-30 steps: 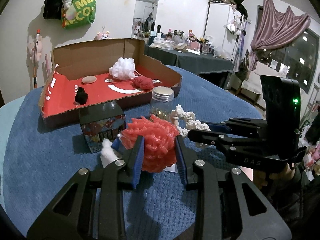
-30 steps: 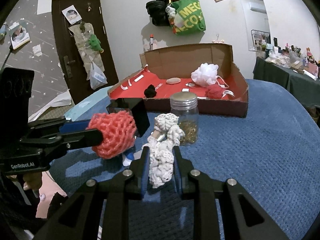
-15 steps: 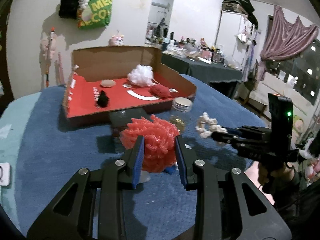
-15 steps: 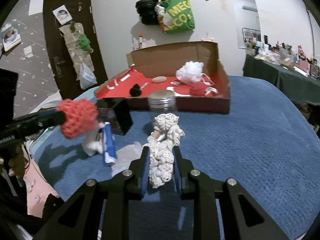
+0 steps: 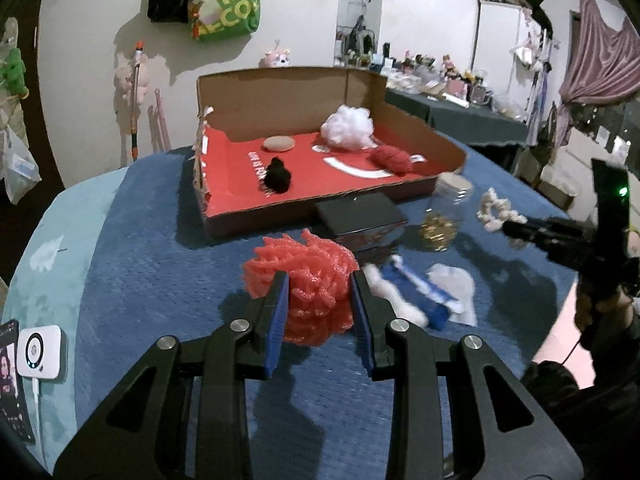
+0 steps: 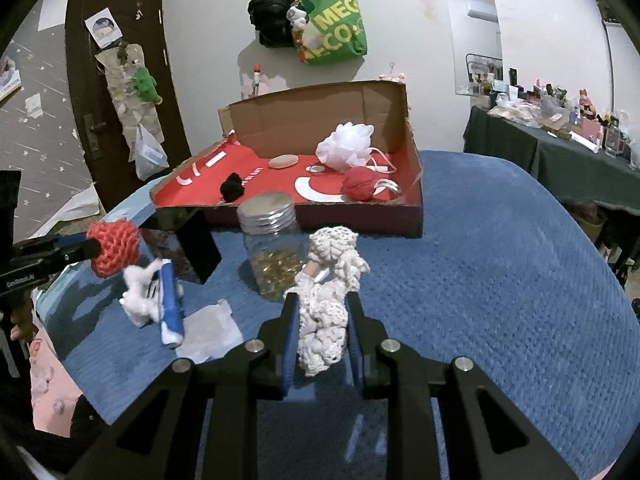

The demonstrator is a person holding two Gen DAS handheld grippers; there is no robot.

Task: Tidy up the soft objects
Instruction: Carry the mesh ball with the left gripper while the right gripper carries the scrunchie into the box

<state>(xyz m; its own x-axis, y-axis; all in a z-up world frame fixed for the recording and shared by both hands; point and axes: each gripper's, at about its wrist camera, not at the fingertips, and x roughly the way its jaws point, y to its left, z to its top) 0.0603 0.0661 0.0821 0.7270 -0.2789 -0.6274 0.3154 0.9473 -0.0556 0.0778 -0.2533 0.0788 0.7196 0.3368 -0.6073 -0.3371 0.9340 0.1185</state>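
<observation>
Tongs on both sides are clenched on soft goods held above the blue-covered surface (image 5: 152,280), presumably for the open red-lined cardboard box (image 5: 312,184): the left tongs (image 5: 320,300) grasp a coral-red knitted mesh ball (image 5: 308,280), the right tongs (image 6: 322,320) a cream crocheted scrunchie (image 6: 328,304). Only the right view shows the dark door (image 6: 120,92); only the left shows the pink curtain (image 5: 596,60).
</observation>
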